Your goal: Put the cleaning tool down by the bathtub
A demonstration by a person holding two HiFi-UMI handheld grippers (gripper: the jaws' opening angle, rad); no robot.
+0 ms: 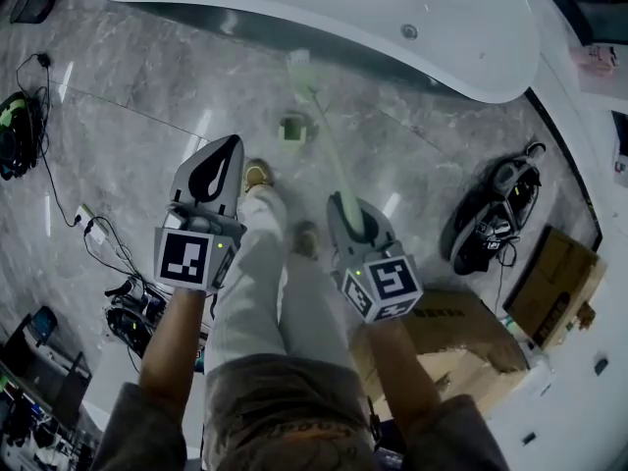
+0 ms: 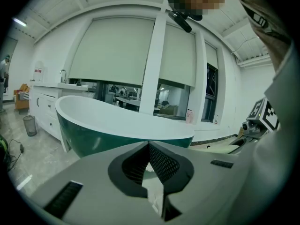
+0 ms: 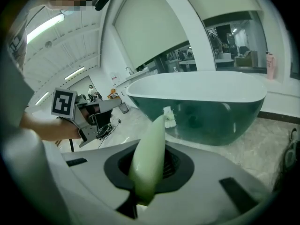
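Brush: pale-green handle being clenched by right tool, bristle head being held at far end near bathtub. Left tool: being held closed, empty.

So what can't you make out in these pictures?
The cleaning tool: its brush head is small and blurred in the head view, and whether it touches the floor is unclear.
Its handle's end: hidden between the right gripper's jaws, right gripper view.
The bathtub: cut off by the head view's top edge.
The green object on the floor: too blurred to name.
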